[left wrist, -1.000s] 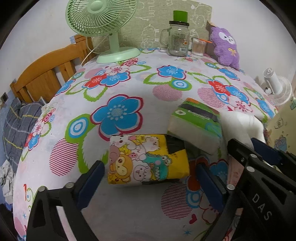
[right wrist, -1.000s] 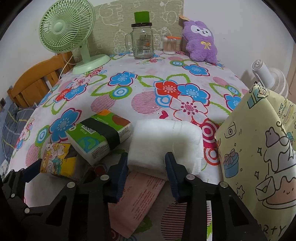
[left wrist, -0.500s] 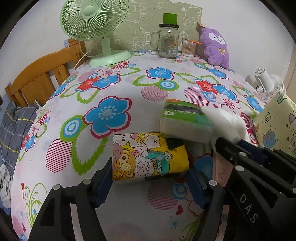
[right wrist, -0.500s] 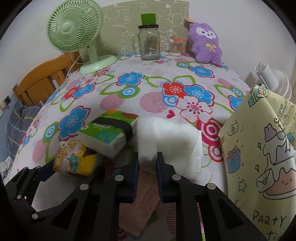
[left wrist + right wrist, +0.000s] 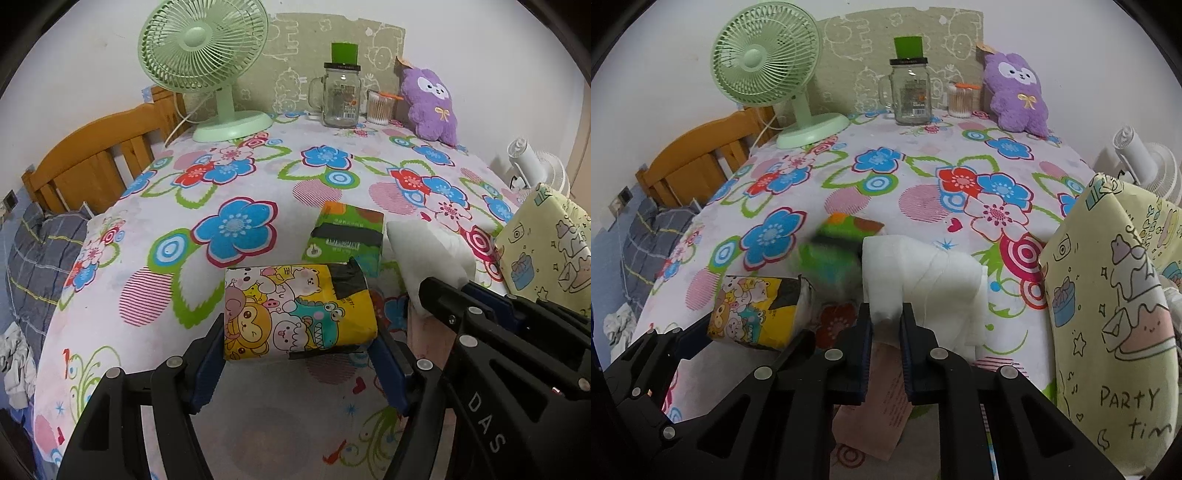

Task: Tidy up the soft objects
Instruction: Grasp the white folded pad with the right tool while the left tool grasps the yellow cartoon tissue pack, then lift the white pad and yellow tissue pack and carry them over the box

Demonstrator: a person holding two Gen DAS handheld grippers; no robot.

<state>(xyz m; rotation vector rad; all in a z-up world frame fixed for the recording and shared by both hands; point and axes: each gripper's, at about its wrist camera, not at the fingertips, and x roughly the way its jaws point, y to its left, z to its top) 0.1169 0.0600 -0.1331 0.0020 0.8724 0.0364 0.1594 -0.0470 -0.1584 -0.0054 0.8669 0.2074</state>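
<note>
— Two packs are in our grip at once. Our left gripper is clamped across the ends of the yellow cartoon tissue pack, pads pressing both sides, probably so the soft wrapper doesn't sag out.

— And our right gripper is squeezed nearly together on a corner fold of the white soft bundle, pinching little more than its wrapping.

— Beneath that lies a pink sheet on the floral counter. Just beyond our grippers sits the green tissue pack, free, blurred in the right view.

— Beside us on the right stands the yellow party bag, likely where we mean these to go.

— Farthest off: green fan, glass jar, purple plush.
</note>
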